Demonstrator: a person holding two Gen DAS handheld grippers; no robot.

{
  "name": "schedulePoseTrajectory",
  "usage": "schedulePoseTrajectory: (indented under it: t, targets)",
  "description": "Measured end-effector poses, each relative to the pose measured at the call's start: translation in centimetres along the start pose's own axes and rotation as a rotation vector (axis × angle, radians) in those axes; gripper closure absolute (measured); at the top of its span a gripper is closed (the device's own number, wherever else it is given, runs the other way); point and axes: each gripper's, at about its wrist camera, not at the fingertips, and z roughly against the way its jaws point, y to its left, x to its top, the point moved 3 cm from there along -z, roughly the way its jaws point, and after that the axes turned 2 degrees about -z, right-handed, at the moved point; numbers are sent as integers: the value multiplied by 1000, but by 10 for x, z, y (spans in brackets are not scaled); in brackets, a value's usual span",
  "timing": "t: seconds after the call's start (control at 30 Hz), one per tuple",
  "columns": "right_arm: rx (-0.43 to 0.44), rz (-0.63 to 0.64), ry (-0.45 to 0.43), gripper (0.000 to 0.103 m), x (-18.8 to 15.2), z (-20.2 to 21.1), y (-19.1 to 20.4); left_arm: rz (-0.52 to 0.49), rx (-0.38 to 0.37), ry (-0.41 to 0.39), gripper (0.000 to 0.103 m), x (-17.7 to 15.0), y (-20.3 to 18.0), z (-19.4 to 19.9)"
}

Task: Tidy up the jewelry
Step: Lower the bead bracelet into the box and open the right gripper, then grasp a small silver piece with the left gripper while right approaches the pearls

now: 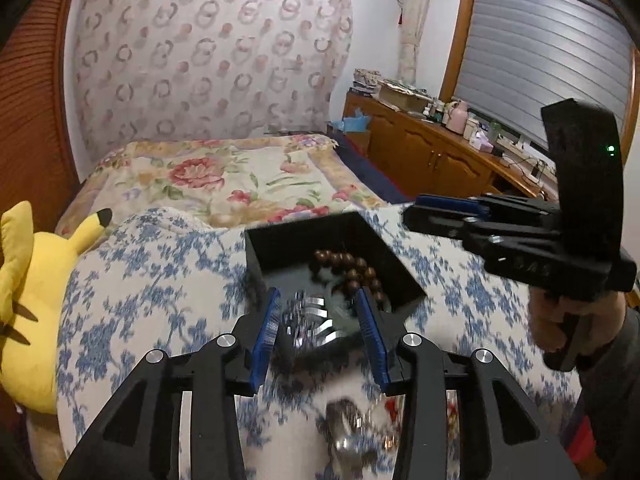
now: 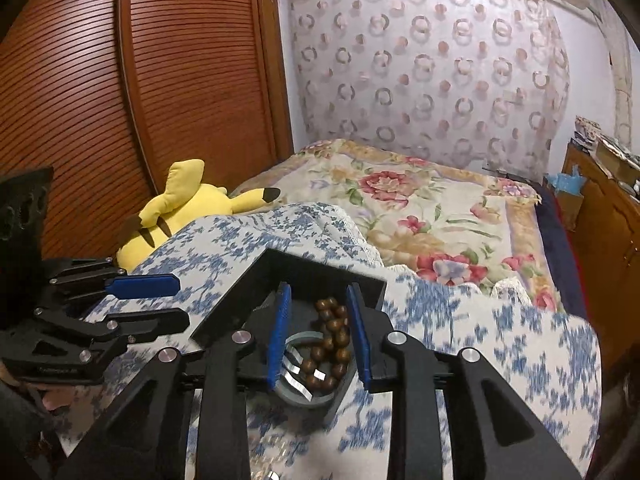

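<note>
A black open box [image 1: 304, 236] sits on a blue-flowered white cloth [image 1: 160, 280]. Inside lie a brown wooden bead bracelet [image 1: 356, 272] and a silver metal link bracelet [image 1: 312, 316], which is blurred. My left gripper [image 1: 318, 296] hovers at the box's near corner, blue pads apart, touching nothing. In the right wrist view the same box [image 2: 240, 296] holds the beads [image 2: 332, 332] and the silver bracelet [image 2: 298, 368]. My right gripper [image 2: 319, 288] stands open above them. The left gripper [image 2: 182, 300] shows at the left, open with nothing between its fingers. A hand holds the right gripper [image 1: 412, 209].
Blurred silver and red-gold jewelry pieces [image 1: 352, 420] lie on the cloth in front of the box. A yellow plush toy [image 1: 28, 300] rests at the left beside a slatted wooden wardrobe [image 2: 120, 100]. A floral bedspread [image 2: 420, 208] lies behind, and a cluttered wooden dresser [image 1: 432, 148] stands at the right.
</note>
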Motion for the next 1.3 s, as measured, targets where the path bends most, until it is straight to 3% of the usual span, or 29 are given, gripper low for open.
schedulePoseTrajectory:
  t: [0.27,0.6,0.73,1.17,1.3]
  targets:
    - [-3,-47,22,72,-57,34,2,17,1,31,60,-50,-1,23]
    - [2,-62,79,72,-109,49,6,22,-74,74,62,-91,-18,30]
    - [10,-64,90,72,-118,49,9,20,-103,82,80,-93,-23,24]
    - [12,-76,86,72,-125,52,4,42,-223,101,98,-85,-32,1]
    - [12,-80,93,72,-128,52,2,31,-212,116,100,-85,-38,-9]
